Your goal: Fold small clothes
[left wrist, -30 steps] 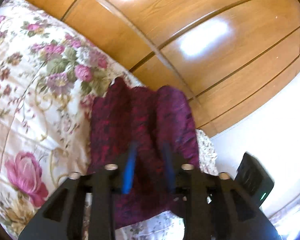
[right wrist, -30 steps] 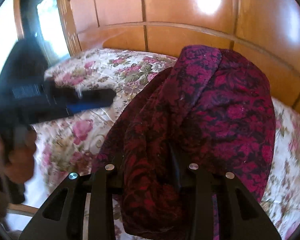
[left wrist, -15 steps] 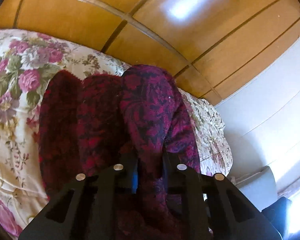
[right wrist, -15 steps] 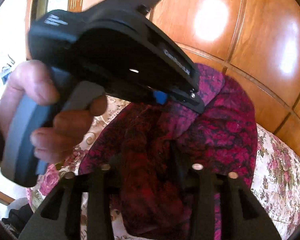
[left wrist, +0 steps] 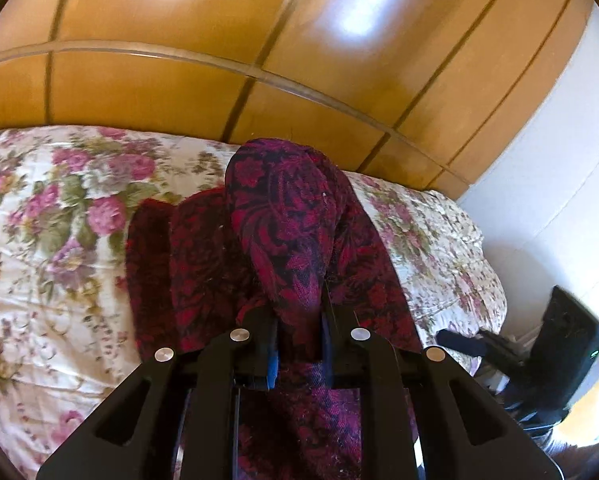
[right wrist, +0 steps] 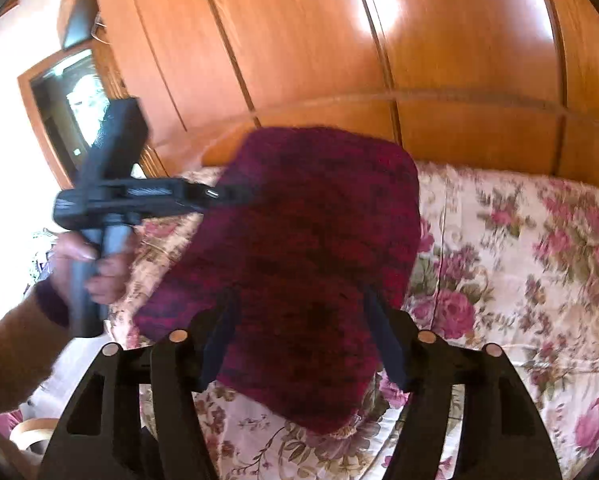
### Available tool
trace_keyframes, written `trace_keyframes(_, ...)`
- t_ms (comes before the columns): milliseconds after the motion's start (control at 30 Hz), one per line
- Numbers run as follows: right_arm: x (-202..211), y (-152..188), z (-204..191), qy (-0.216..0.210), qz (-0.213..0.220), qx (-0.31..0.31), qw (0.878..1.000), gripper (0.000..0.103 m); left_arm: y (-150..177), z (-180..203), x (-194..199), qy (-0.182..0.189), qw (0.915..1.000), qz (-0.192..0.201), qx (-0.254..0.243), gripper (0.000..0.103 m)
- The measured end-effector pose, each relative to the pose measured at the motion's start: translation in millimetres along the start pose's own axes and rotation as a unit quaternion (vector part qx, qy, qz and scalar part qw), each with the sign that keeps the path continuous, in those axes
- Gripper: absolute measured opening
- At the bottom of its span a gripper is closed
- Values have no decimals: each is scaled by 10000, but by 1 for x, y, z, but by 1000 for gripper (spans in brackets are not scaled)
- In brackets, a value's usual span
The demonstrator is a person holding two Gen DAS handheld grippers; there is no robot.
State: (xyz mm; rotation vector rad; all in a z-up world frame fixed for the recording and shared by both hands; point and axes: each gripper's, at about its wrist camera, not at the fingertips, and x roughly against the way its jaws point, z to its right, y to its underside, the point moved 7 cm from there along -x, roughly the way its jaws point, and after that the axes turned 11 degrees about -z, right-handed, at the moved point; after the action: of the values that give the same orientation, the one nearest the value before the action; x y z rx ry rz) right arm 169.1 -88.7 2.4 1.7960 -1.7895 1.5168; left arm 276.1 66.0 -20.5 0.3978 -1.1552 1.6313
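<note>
While my left claw [left wrist: 297,344] stays clenched on a gathered fold of the crimson paisley garment [left wrist: 291,240], my right claw [right wrist: 299,340] has let go: half a second ago its fingers were pinched into the cloth, and now they stand spread wide, with the fabric lying loose between them rather than held. Seen from the right wrist, the garment [right wrist: 311,264] is blurred, draped partly down onto the floral bedspread [right wrist: 519,272], with its far edge lifted toward the wooden headboard [right wrist: 459,80]. My left hand [right wrist: 95,268] and its tool have also swung out to the side, where a moment ago they crowded the near view. From the left wrist, the cloth rises in a hump over the bedspread [left wrist: 51,240] and trails down through my closed fingers. I judge that one fold has just been laid over, and my right claw is free to take a fresh edge for the next one.
</note>
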Motion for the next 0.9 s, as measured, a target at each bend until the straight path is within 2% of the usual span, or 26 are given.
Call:
trace_keyframes(167, -41, -2, -35, 349, -130, 451, 9983, 57, 7, -32, 12, -515, 9986, -36, 142, 15)
trace_keyframes(200, -47, 0, -43, 505, -152, 624, 9967, 57, 12, -47, 8, -698, 9971, -116, 264, 15)
trace_keyframes(300, -72, 6, -57, 1035, -137, 1008, 9894, 58, 29, -74, -10, -903, 9939, -281, 569, 17)
trace_keyframes(367, -77, 8, -58, 1129, -116, 1003, 9885, 58, 33, -77, -15, -995, 9930, -154, 624, 17)
trace_keyframes(467, -70, 6, -54, 933, -255, 1014, 9901, 59, 33, -76, -14, -989, 9923, -36, 739, 21)
trace_keyframes(600, -36, -11, -51, -76, -402, 645, 9971, 65, 34, -67, -7, -1223, 9909, 116, 552, 24)
trace_keyframes(667, -21, -26, -46, -257, -225, 411, 9986, 65, 35, -64, -6, -1241, 9907, 149, 546, 24)
trace_keyframes(767, -19, -56, -34, -181, -65, 175, 9997, 65, 38, -61, -5, -1366, 9891, 186, 509, 24)
trace_keyframes(900, -53, -83, -19, 261, -321, 4, 9991, 58, 44, -58, -5, -1587, 9861, 225, 447, 24)
